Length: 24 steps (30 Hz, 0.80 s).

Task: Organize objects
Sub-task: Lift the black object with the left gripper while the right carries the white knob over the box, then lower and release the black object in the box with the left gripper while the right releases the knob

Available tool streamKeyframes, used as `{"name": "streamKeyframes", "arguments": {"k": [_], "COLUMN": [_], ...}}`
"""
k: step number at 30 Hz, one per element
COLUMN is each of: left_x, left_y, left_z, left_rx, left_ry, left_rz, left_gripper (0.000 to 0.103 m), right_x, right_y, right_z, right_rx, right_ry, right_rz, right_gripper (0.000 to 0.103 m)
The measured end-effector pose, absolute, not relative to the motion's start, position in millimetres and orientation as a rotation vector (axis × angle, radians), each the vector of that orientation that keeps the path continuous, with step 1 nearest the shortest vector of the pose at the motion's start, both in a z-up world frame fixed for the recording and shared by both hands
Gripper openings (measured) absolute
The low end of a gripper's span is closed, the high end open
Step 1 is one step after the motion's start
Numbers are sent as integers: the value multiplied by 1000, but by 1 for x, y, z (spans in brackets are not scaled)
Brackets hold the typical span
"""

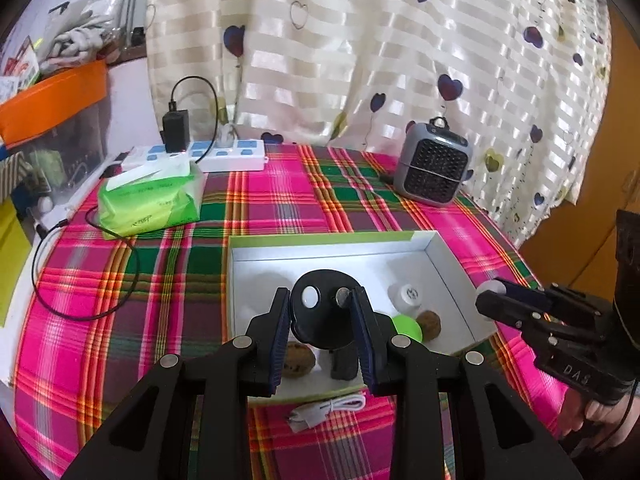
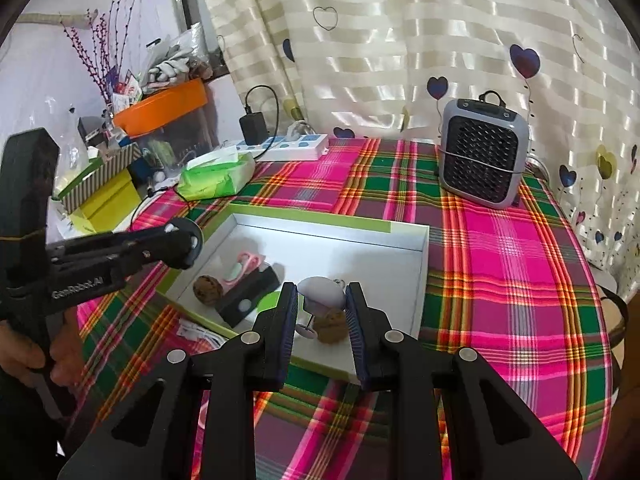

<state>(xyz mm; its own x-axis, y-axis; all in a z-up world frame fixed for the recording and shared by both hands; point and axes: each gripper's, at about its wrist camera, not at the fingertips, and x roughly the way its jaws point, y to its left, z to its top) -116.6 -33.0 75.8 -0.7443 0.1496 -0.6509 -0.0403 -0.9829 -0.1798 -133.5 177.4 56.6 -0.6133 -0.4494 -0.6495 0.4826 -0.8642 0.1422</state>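
A shallow white box with a green rim lies on the plaid tablecloth. My left gripper is shut on a round black disc-shaped device and holds it over the box. My right gripper is shut on a small pale lilac object above the box's near right corner. In the box lie two walnuts, a green ball, a white cap, a black block and a pink item.
A grey mini heater stands at the back right. A green tissue pack and a white power strip with a black charger lie at the back left. A white USB cable lies before the box.
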Motion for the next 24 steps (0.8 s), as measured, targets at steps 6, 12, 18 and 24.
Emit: {"name": "streamKeyframes", "arguments": {"k": [6,12,18,24], "left_x": [-123,-129,-136,-141], "left_y": [-29,-30,-35,-38], "left_z": [61,50,41,35], "left_rx": [-1084,-1117,-1145,-1164], "left_ry": [-164,-184,-213,-215], "left_rz": [2836,2812,2800,2791], "left_gripper": [28,28,28,28], "right_x": [-141,-149,-157,-162], "right_y": [180,180,176,175], "right_z": [47,38,32,28], "right_rx": [986,1011,1033,1045], "right_ry": [63,68,91,95], "right_rz": [-2450,-2441,-2429,-2426], "right_gripper": [26,26,26,26]}}
